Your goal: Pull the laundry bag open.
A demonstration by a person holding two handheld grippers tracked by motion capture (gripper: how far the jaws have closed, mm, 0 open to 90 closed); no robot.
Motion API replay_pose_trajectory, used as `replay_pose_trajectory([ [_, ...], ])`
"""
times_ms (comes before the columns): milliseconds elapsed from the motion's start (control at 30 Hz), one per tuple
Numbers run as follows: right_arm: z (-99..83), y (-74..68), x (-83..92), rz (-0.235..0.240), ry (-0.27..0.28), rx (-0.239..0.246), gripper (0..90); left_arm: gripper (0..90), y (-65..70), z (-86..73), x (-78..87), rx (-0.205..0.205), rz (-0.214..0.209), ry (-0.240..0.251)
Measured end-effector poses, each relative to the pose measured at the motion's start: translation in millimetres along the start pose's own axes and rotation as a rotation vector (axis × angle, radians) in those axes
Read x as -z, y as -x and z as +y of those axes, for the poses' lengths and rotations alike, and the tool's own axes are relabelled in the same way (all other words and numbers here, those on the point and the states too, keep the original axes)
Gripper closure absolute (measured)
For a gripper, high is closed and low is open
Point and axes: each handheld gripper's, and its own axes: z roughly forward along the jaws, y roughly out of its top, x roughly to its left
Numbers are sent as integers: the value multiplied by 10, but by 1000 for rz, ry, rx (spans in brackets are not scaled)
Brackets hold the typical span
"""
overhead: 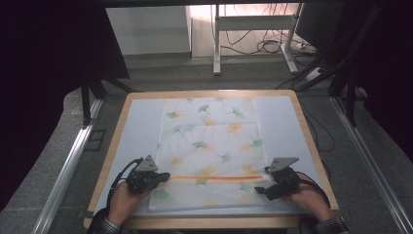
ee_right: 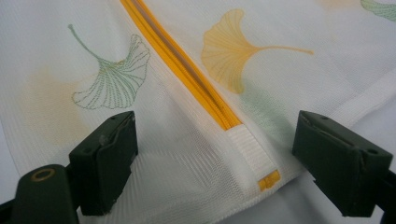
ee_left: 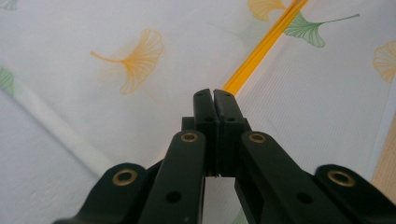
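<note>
Mesh bag flat on table, contents not discernible. Left gripper jaws pressed together at orange zipper's left end; whether a pull sits between them is hidden. Right gripper jaws apart, straddling zipper's other end

A white mesh laundry bag lies flat on the table, its long sides running away from the person, near edge close to the table's front. It is printed with green and orange ginkgo leaves. An orange zipper runs straight across the bag near its front end, from one side to the other. In the right gripper view the zipper ends at a white ribbed fabric tab close to the bag's edge, with a small orange piece showing just beyond it.
</note>
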Motion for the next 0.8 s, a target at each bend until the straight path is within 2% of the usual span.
replay_pose_trajectory([
  [700,0,0,0,0,0,0,143,900,-73,-130,123,29,39,0],
  [767,0,0,0,-1,0,0,143,900,-70,-151,142,-1,146,-48],
  [800,-1,0,0,0,0,0,143,900,-108,-195,179,9,171,-55],
])
